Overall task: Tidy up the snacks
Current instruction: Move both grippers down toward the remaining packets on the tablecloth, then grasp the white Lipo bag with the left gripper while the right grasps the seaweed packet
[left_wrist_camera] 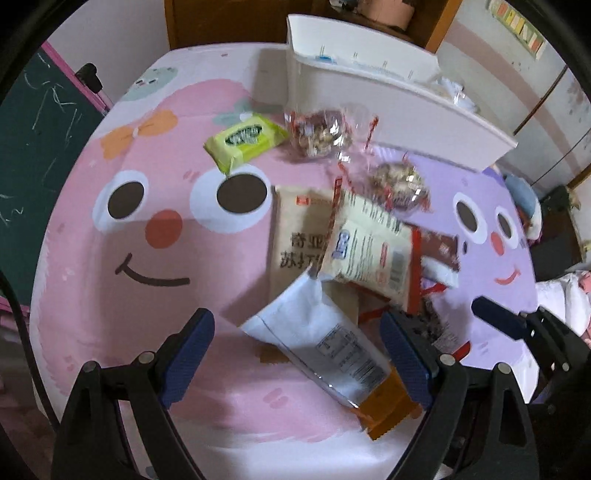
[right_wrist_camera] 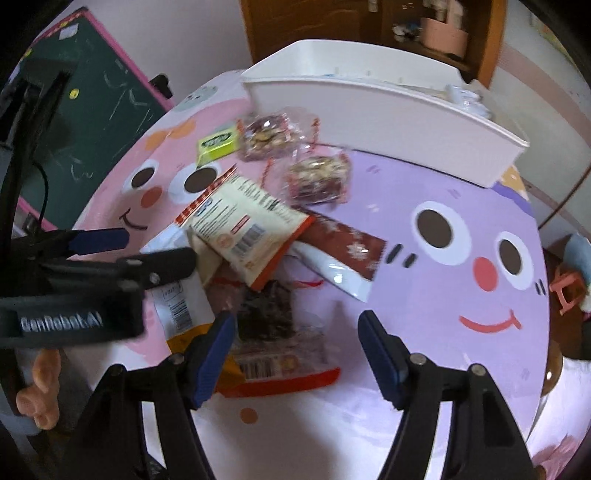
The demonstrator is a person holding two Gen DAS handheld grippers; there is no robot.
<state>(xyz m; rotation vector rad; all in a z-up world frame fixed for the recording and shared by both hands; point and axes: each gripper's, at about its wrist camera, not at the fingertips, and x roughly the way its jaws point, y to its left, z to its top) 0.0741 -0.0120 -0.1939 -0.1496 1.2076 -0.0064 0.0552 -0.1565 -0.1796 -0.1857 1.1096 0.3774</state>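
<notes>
A pile of snack packets lies mid-table: a white and orange pouch (left_wrist_camera: pixel 325 350), a cream packet with a barcode (left_wrist_camera: pixel 373 254), a beige cracker bag (left_wrist_camera: pixel 295 236), a dark red packet (right_wrist_camera: pixel 347 243), a dark seaweed packet (right_wrist_camera: pixel 264 314), two clear nut bags (left_wrist_camera: pixel 317 133) (left_wrist_camera: pixel 400 184) and a green packet (left_wrist_camera: pixel 245 142). My left gripper (left_wrist_camera: pixel 297 354) is open, its fingers either side of the white and orange pouch. My right gripper (right_wrist_camera: pixel 295 354) is open and empty just above the seaweed packet. A white bin (left_wrist_camera: pixel 388 103) stands at the back.
The table wears a pink and purple cartoon-face cloth (left_wrist_camera: pixel 147 229). A green chalkboard (left_wrist_camera: pixel 33 147) stands at the left. A wooden cabinet (right_wrist_camera: pixel 314 29) is behind the bin. The right gripper's finger (left_wrist_camera: pixel 498 317) shows in the left wrist view.
</notes>
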